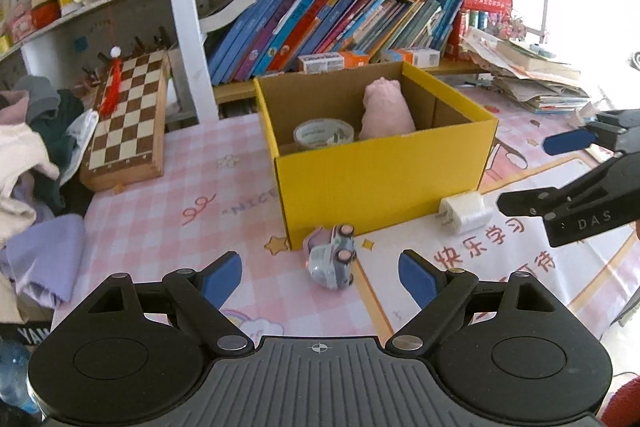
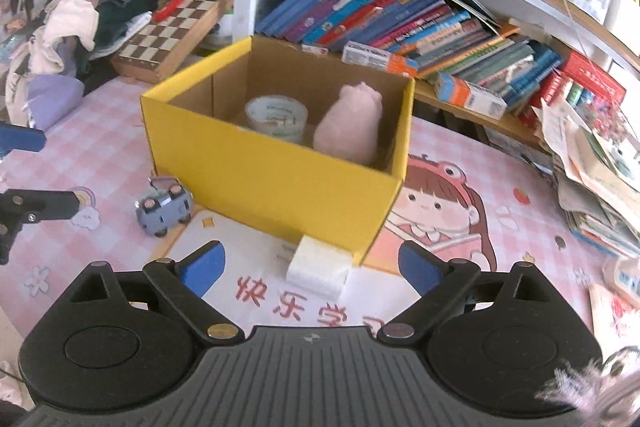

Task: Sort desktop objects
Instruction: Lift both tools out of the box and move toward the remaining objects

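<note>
Both tongs stand released, blue pads spread wide with nothing pinched: the left gripper [image 1: 320, 277] hovers over the pink checked desk mat [image 1: 160, 211] with the toy car just ahead of its gap, and the right gripper [image 2: 310, 263] hovers with the white charger plug just ahead of its own. Seen from the left wrist, the right gripper reaches in from 3 o'clock, its lower finger tip close beside the plug. Largest on the mat is the yellow cardboard box [image 1: 380, 179], open-topped, at 12 o'clock from both grippers; inside it a pink plush toy [image 1: 386, 111] stands toward the right and a roll of tape [image 1: 323, 133] lies toward the left. Behind the box a row of leaning books [image 1: 328, 27] fills the shelf, and a chessboard [image 1: 128, 115] lies at 10 o'clock. The toy car [image 1: 330, 261], pale blue with pink wheels, lies tipped over at the box's front-left corner. The white charger plug [image 1: 466, 213] lies against the box's front wall near its right corner.
</note>
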